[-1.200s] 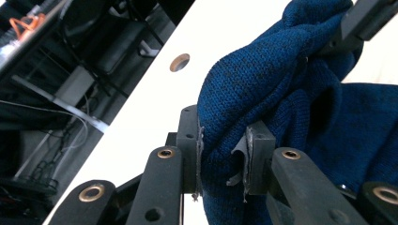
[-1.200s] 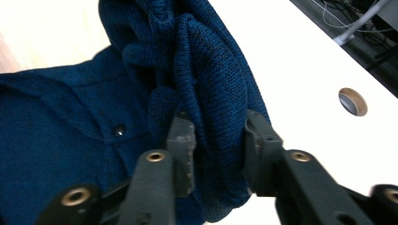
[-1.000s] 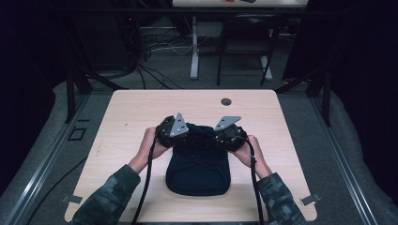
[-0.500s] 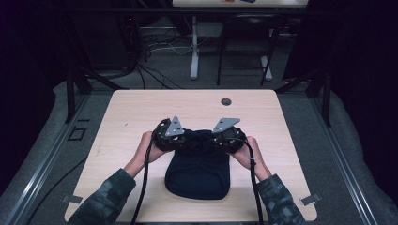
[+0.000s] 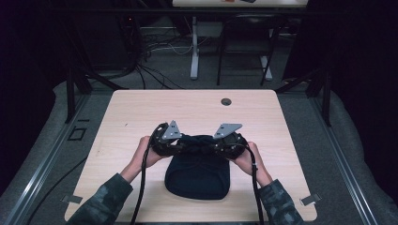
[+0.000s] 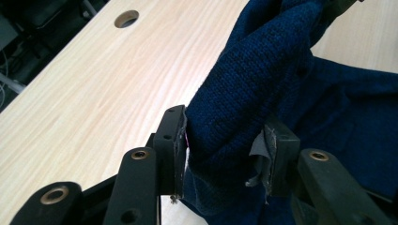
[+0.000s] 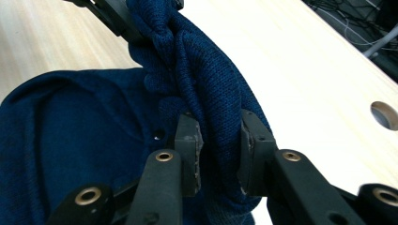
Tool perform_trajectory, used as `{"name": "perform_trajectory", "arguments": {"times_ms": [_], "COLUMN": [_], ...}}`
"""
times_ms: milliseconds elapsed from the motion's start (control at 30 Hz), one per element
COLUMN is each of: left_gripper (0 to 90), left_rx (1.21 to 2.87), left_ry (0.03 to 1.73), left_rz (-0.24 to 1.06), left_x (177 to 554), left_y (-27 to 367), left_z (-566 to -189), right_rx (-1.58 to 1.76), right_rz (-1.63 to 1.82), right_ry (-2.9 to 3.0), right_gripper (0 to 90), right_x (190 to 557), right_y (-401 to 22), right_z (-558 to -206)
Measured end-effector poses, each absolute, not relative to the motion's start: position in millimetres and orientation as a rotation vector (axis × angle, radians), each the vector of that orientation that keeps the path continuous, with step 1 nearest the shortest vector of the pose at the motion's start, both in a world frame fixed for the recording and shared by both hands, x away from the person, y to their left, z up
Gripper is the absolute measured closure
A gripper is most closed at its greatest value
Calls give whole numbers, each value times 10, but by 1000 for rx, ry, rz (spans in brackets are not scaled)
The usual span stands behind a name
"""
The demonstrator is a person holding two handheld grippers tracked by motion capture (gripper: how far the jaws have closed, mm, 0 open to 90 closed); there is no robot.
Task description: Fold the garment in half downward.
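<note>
A dark navy knitted garment lies on the wooden table near its front edge. My left gripper is shut on the garment's far left edge, and in the left gripper view the bunched knit is pinched between the jaws of that gripper. My right gripper is shut on the far right edge; in the right gripper view a thick fold is clamped in the same gripper. The far edge is lifted and gathered between the two grippers, which stand close together.
A round cable hole sits near the table's far edge. Beyond the table are another desk's legs and loose cables on a grey floor. Black cables trail from both grippers toward the front edge.
Both grippers have drawn back toward the person with the garment's far edge held, and the cloth has slid a little nearer the front edge.
</note>
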State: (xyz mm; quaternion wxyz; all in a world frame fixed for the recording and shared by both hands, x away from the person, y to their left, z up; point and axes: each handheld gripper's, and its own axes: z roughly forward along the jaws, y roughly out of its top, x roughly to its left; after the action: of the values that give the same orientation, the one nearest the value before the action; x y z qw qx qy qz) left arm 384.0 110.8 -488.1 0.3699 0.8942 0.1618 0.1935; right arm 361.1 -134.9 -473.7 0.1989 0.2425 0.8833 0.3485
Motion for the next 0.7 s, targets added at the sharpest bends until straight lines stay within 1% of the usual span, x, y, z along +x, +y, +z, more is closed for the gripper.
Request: {"name": "perform_trajectory", "arguments": {"times_ms": [67, 333, 700], "left_gripper": [630, 661, 665], "left_rx": [2295, 2296, 2294], "left_ry": [412, 391, 394], "left_rz": [493, 463, 431], "left_x": [3818, 3712, 3602], "left_y": [1112, 1131, 1171], "left_z": [-4889, -4959, -5062], "right_rx": [675, 658, 636], "right_rz": [976, 981, 976], "right_ry": [2478, 2493, 2518], "right_gripper": [722, 722, 723], "right_x": [3589, 3488, 3394], "right_y": [-1354, -1365, -1355], "right_z": [-4754, -4823, -4901]}}
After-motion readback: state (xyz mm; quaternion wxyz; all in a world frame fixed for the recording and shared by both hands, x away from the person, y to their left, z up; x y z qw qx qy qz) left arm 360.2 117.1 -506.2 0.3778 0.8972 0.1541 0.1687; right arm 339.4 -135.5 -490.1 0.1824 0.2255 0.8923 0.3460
